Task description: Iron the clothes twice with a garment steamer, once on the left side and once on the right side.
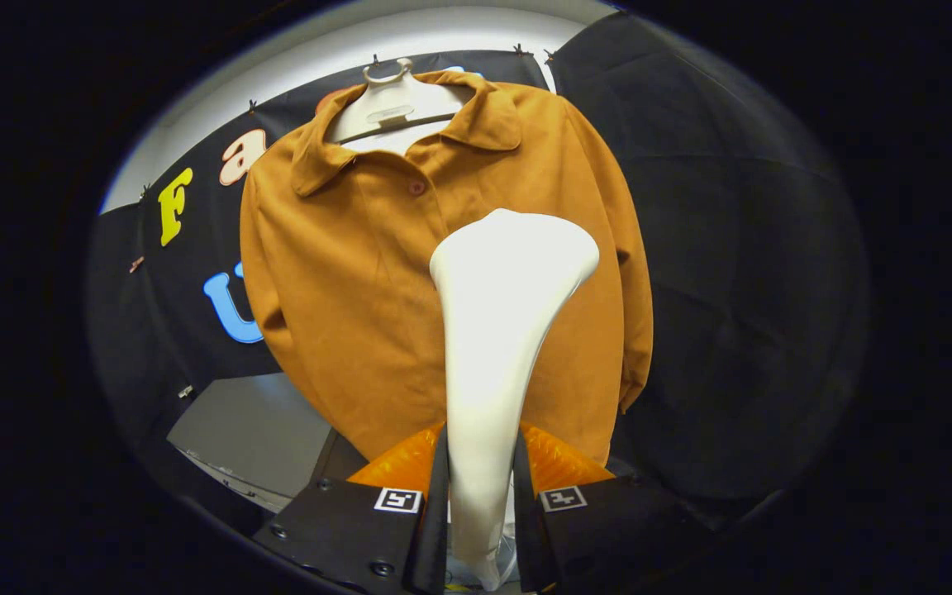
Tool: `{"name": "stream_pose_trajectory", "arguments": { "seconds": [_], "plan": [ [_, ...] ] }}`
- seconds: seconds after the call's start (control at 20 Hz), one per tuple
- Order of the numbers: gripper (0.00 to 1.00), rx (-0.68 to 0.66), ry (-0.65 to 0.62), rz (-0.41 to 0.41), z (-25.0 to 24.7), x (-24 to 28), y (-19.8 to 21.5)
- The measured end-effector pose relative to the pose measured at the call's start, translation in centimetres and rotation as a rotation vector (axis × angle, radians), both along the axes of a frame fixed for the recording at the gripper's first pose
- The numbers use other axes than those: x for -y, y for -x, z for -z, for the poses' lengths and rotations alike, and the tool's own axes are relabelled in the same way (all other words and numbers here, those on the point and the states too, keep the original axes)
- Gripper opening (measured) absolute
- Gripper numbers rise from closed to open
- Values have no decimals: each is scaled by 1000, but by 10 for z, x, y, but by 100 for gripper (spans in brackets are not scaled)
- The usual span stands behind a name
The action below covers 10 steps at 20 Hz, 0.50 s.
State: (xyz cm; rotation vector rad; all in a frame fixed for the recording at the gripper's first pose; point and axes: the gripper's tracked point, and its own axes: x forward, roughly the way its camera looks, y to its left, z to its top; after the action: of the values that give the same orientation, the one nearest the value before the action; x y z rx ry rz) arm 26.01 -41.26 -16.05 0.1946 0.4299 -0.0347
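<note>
Your garment steamer point(502, 330) sits clamped by its narrow handle between the two fingers of the gripper point(480, 496), its wide head flaring up in front of the shirt's right-hand panel — it looks like smooth, rigid plastic, top-heavy and likely to twist or slip, so keep your hold low on the neck. The brown shirt point(360, 281) behind it hangs on a white hanger point(393, 103) against the booth wall — soft, light cloth that will probably swing away under pressure.

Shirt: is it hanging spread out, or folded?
Hanging spread: the shirt drapes from a hanger, front facing the steamer.
</note>
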Motion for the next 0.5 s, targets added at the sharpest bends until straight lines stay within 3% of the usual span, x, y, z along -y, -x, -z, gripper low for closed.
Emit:
{"name": "stream_pose_trajectory", "arguments": {
  "seconds": [0.25,0.5],
  "plan": [
    [37,51,-6,9,-19,18,-32],
    [37,11,-19,16,1,26,-48]
  ]
}}
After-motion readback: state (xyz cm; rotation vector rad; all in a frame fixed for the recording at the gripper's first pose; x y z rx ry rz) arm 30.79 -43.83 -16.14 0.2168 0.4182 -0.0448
